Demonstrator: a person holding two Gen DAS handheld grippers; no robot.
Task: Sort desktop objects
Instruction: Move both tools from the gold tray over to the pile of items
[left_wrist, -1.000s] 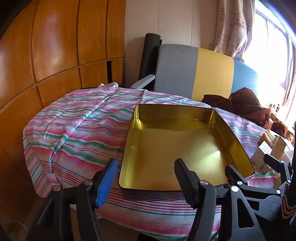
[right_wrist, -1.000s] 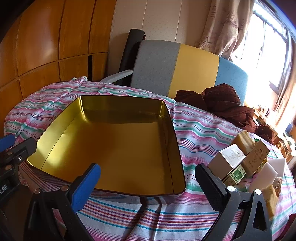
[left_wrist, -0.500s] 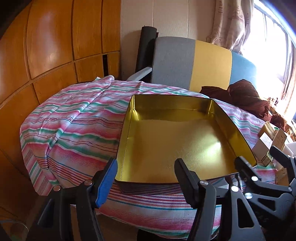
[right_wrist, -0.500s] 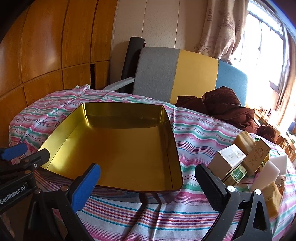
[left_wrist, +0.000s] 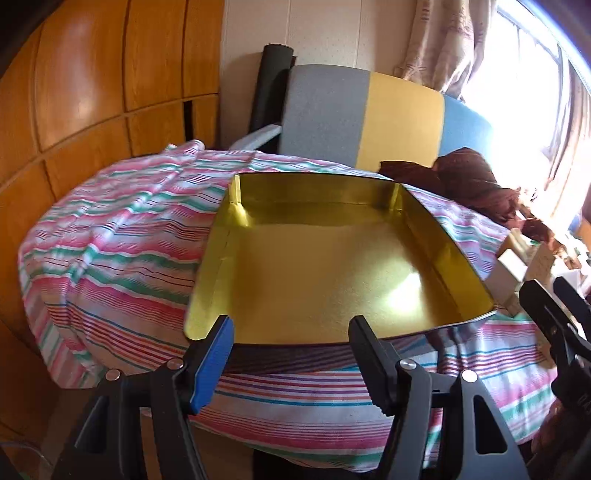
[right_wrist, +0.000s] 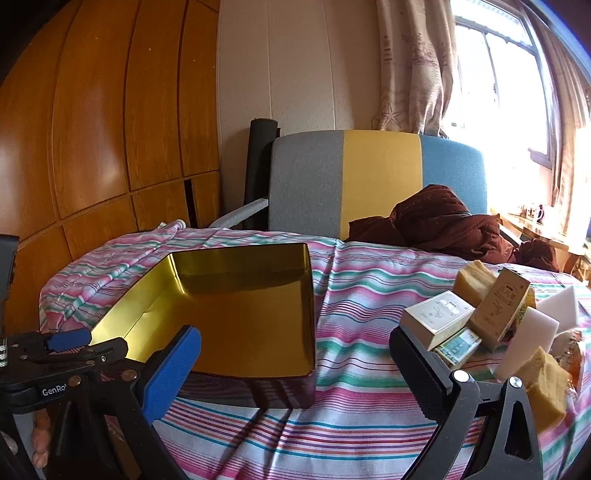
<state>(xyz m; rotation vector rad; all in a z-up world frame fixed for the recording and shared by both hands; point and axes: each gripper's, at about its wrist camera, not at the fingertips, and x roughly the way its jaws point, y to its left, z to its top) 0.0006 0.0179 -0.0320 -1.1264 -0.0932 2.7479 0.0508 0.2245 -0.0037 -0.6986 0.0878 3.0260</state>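
Both grippers, left gripper (left_wrist: 290, 328) and right gripper (right_wrist: 295, 350), hover spread and empty before the gold tin (right_wrist: 236, 314). Reach right for the small boxes (right_wrist: 437, 319) (probably soap), approaching squarely and pinching one alone.

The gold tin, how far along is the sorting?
Nothing looks sorted yet: the gold tin is empty. Both the left hand-held gripper and the right hand-held gripper are open, holding nothing. The boxes and sponges remain piled beside it.
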